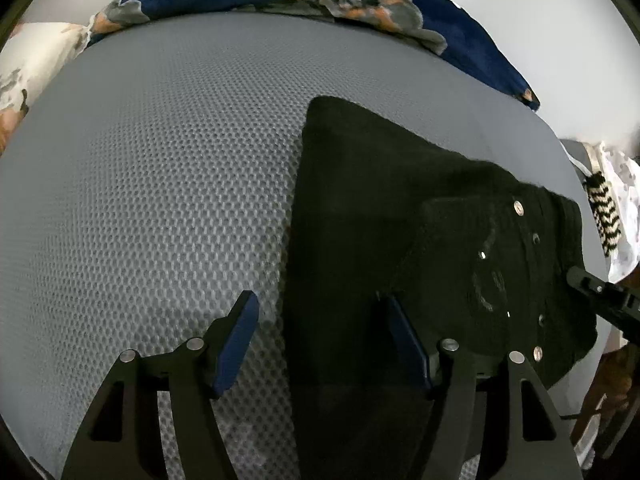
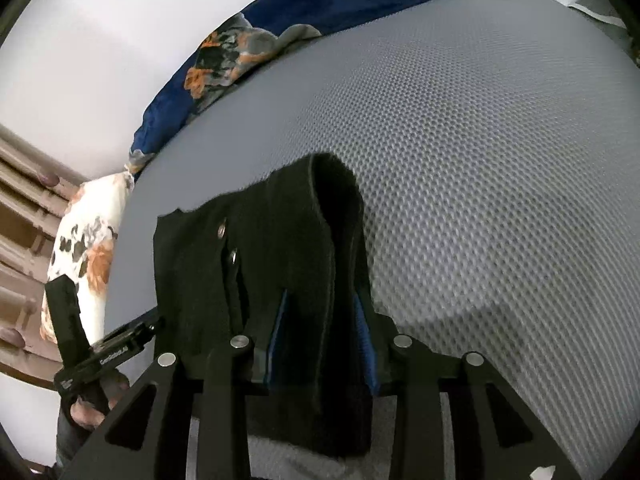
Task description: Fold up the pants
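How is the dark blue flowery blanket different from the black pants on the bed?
The blanket is dark blue with orange and grey flowers; the pants are plain black with small metal buttons. The blanket is bunched along the far edge of the grey mesh mattress; the pants lie near the grippers, with black cloth between the right gripper's pads. Both are soft cloth on the mattress.

The left gripper (image 1: 320,340) points steeply down with its jaws standing wide apart, nothing pressed between the blue pads. The right gripper (image 2: 324,340) also tilts down; its jaws stand narrower, with black cloth between them, though whether the pads press on it is unclear. A hand (image 2: 86,402) holds the left gripper's handle.
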### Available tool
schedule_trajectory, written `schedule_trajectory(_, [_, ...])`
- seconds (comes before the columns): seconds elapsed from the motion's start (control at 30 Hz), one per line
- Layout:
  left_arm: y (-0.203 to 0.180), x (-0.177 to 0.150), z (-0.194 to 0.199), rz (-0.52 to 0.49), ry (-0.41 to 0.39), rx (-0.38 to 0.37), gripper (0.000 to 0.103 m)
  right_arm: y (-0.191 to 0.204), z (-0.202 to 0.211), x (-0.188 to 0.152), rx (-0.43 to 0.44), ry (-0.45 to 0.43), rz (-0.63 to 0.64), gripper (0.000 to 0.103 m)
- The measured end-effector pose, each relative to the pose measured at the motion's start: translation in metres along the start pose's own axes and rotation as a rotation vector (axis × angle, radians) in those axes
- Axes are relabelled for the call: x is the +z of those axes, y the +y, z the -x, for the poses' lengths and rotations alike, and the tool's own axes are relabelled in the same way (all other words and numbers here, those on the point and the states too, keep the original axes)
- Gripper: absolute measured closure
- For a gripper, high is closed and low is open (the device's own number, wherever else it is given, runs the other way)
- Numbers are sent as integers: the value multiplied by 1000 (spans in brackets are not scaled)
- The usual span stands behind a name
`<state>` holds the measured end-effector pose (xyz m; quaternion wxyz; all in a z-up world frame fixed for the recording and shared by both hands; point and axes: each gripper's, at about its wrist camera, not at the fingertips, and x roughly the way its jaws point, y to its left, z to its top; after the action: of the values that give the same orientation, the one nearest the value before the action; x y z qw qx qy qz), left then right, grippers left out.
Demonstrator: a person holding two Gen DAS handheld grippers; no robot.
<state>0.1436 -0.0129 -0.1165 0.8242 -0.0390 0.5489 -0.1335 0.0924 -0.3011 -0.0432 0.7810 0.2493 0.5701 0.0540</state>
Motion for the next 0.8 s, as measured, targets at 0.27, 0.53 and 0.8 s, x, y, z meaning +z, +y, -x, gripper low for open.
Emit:
schedule_trajectory(0.27, [-14, -22, 10, -46, -9, 22, 36, 11, 19, -28, 7, 35, 39, 72])
schedule_trajectory(0.53, [-19, -37, 24, -78, -16, 37, 36, 14, 22, -36, -26, 34, 87, 78])
schedule_trajectory(0.8, [-28, -42, 36, -117, -45, 70, 36, 28, 35, -45, -98, -11, 124, 92])
